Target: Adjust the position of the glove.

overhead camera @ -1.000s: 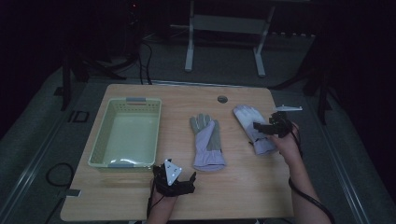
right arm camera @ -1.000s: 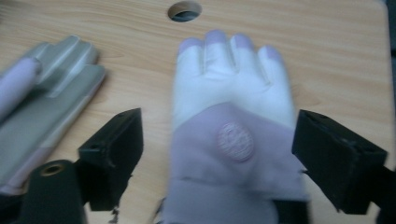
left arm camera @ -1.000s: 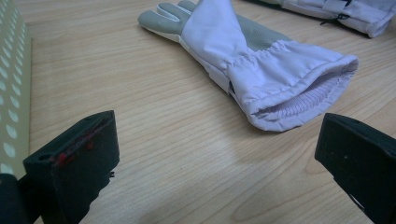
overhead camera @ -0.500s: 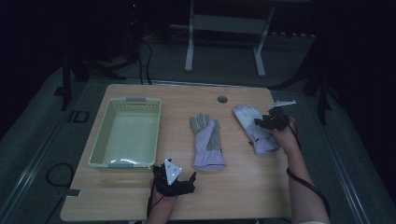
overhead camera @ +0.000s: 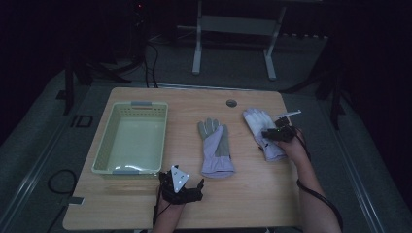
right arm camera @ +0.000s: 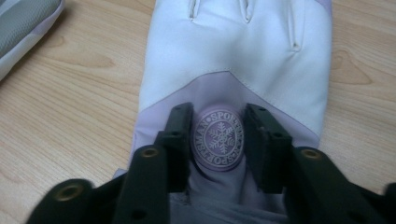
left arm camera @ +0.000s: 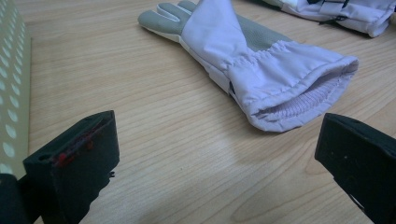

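Lilac fabric of the right-hand white ski glove [right arm camera: 233,60] bunches between the just-closing right gripper [right arm camera: 218,140], so it is probably pinched for lifting; the left gripper [left arm camera: 219,154] gapes empty.

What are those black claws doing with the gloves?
A person holds a claw in each hand at a wooden table. The right claw has just been closing on the right glove, pinching up the fabric around its round snowflake badge. The left claw waits open near the other glove. A pale green basket sits to the left.
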Tool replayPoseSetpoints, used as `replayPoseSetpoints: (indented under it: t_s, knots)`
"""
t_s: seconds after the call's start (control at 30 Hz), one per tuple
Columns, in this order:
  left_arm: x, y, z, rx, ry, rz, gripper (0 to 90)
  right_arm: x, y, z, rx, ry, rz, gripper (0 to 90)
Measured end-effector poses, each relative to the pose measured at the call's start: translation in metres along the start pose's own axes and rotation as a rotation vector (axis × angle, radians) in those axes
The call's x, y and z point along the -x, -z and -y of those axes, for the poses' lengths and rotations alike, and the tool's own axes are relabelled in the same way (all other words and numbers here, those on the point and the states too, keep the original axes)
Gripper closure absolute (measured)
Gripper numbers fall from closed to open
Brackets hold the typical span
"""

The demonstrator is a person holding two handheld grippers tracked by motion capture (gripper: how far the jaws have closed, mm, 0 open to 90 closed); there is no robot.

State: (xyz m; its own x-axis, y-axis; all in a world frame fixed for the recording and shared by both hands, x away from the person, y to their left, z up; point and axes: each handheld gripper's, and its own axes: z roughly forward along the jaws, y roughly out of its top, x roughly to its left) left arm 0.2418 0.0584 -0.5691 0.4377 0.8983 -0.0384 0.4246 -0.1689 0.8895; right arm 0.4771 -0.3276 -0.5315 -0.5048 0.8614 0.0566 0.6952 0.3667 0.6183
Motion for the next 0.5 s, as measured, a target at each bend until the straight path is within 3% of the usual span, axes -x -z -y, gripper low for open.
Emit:
replayPoseSetpoints:
  t_s: [0.07, 0.13, 0.2, 0.4, 0.5]
  knots:
    - [0.000, 0.000, 0.000, 0.000, 0.003, -0.001, 0.0, -0.002, 0.001, 0.002, 0.015, -0.042, 0.004, 72.5]
    - [0.000, 0.000, 0.000, 0.002, 0.005, -0.002, 0.0, -0.007, 0.008, -0.001, 0.017, -0.088, 0.039, 77.6]
    - [0.000, 0.000, 0.000, 0.002, 0.006, -0.003, 0.0, -0.010, 0.012, -0.002, 0.012, -0.096, 0.054, 78.5]
    - [0.000, 0.000, 0.000, 0.001, 0.004, -0.004, 0.0, -0.021, 0.042, -0.007, 0.038, -0.147, 0.083, 79.9]
    - [0.000, 0.000, 0.000, 0.002, 0.005, -0.005, 0.0, -0.031, 0.070, -0.008, 0.073, -0.201, 0.088, 80.3]
